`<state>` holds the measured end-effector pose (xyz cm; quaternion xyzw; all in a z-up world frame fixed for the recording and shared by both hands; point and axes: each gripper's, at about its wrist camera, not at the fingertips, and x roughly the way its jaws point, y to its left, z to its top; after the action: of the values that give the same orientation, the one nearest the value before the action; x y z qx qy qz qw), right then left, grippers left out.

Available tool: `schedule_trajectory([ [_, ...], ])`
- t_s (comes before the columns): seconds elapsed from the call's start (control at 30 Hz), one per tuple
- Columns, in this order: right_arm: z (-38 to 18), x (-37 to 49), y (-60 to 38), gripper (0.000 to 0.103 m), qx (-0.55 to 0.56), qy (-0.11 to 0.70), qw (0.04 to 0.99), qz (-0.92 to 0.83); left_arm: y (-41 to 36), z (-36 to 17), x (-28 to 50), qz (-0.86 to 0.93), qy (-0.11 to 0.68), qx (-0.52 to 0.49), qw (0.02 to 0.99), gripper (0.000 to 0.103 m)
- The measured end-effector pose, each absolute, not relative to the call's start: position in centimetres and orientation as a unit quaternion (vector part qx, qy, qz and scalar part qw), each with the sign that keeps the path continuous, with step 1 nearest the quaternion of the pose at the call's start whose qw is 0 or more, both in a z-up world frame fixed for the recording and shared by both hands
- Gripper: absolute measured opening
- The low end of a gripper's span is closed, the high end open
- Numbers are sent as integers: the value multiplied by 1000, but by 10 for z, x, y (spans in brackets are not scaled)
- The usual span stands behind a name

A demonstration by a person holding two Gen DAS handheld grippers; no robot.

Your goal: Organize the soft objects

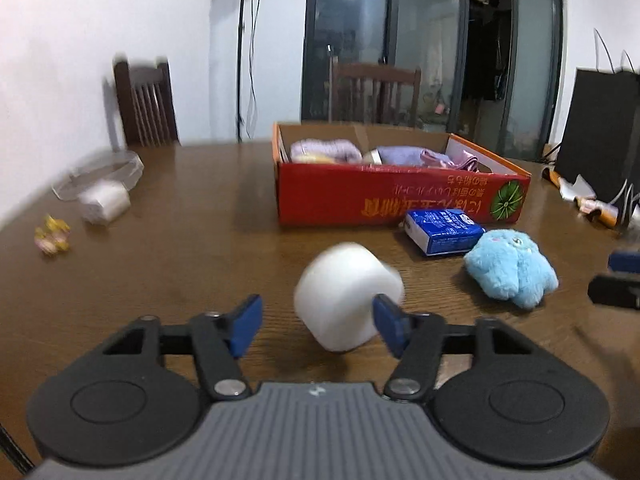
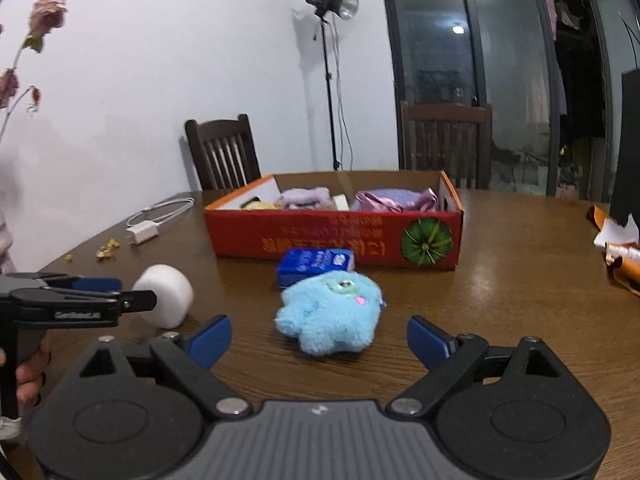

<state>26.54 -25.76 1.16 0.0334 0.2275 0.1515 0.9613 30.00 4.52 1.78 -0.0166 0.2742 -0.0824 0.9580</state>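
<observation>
My left gripper (image 1: 318, 326) has its jaws spread wide around the white foam roll (image 1: 347, 295) lying on the desk (image 1: 192, 264), not clamping it. My right gripper (image 2: 319, 342) is wide open too, with the blue plush toy (image 2: 330, 312) just ahead, near the blue packet (image 2: 314, 266) and the red box (image 2: 336, 236) holding lilac cloths.

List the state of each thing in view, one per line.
left tool: open, fingers either side of the roll, not closed on it
right tool: open, just short of the plush
white foam roll: on its side on the table
blue plush toy: lying loose on the table
blue tissue pack: sealed, flat
red cardboard box: open-topped, holding purple fabrics
</observation>
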Motion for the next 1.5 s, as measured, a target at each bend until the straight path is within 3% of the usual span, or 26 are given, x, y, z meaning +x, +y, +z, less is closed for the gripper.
schedule_trajectory([
  [0.3, 7, 313, -260, 92, 56, 243, 958, 143, 53, 23, 350, -85, 286, -54, 953, 58],
  [0.43, -4, 344, -262, 86, 100, 280, 944, 143, 60, 15, 358, -90, 305, -77, 945, 57],
  [0.5, -11, 355, -262, 71, 114, 297, 937, 141, 61, 16, 356, -103, 309, -91, 941, 56],
  [0.53, -14, 359, -261, 58, 117, 305, 934, 147, 60, 16, 355, -111, 307, -94, 940, 56],
  [0.63, -20, 361, -257, 53, 126, 318, 924, 173, 48, 12, 352, -121, 314, -85, 938, 56],
  [0.73, -17, 350, -249, 39, 109, 325, 920, 189, 40, 11, 346, -126, 314, -77, 938, 59],
  [0.83, -14, 326, -245, 39, 113, 338, 905, 231, 48, 16, 330, -122, 298, -93, 942, 73],
  [0.9, -12, 306, -241, 39, 115, 345, 896, 256, 55, 18, 316, -122, 296, -106, 941, 74],
  [1.07, -5, 270, -242, 58, 110, 330, 895, 278, 59, 17, 282, -119, 309, -114, 937, 74],
  [1.37, -1, 262, -261, 59, 134, 304, 915, 229, 34, 20, 246, -196, 324, -133, 916, 74],
  [1.5, -10, 259, -251, 59, 137, 313, 910, 237, 21, 10, 241, -208, 338, -148, 906, 62],
])
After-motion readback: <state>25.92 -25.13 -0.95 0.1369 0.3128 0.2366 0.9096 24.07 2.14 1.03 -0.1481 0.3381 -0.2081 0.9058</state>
